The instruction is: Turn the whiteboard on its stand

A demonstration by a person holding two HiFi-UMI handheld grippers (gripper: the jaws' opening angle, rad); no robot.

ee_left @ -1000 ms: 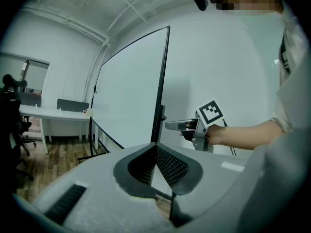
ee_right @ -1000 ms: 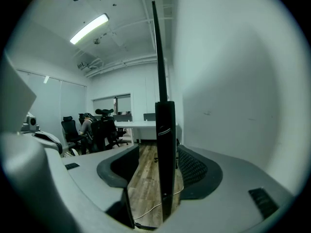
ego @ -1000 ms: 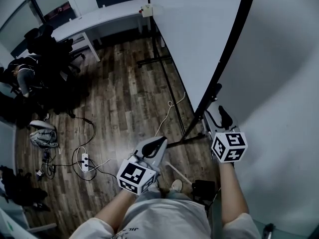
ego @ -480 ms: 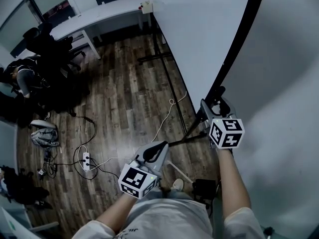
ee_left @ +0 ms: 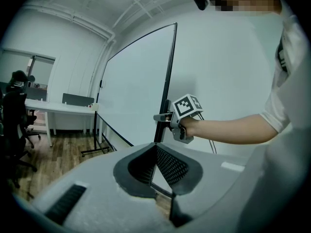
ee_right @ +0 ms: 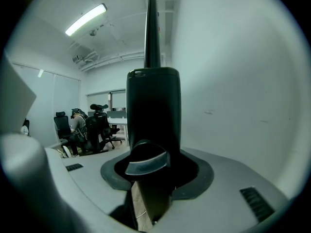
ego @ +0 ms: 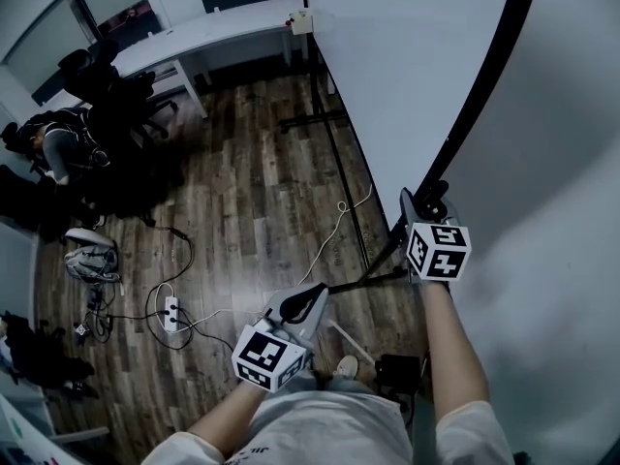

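Note:
The big whiteboard (ego: 407, 76) stands on a black wheeled stand (ego: 351, 216), with its black frame edge (ego: 484, 85) running down toward me. My right gripper (ego: 426, 201) is at the lower part of that edge. Its jaws are closing with the frame (ee_right: 153, 106) between them, and the frame fills the gap in the right gripper view. My left gripper (ego: 308, 298) hangs low over the floor near my waist, shut on nothing. In the left gripper view the pads (ee_left: 167, 164) meet, and the right gripper (ee_left: 163, 116) shows on the board's edge (ee_left: 167, 76).
A white wall (ego: 562, 211) stands close behind the board on the right. A long white desk (ego: 213, 32) and office chairs (ego: 126, 95) with a seated person (ego: 58, 148) fill the back left. Cables and a power strip (ego: 165, 313) lie on the wood floor, and a black box (ego: 397, 368) sits by my feet.
The right gripper has risen a little and moved in onto the board's black frame, which now sits between its jaws. The left gripper has hardly moved.

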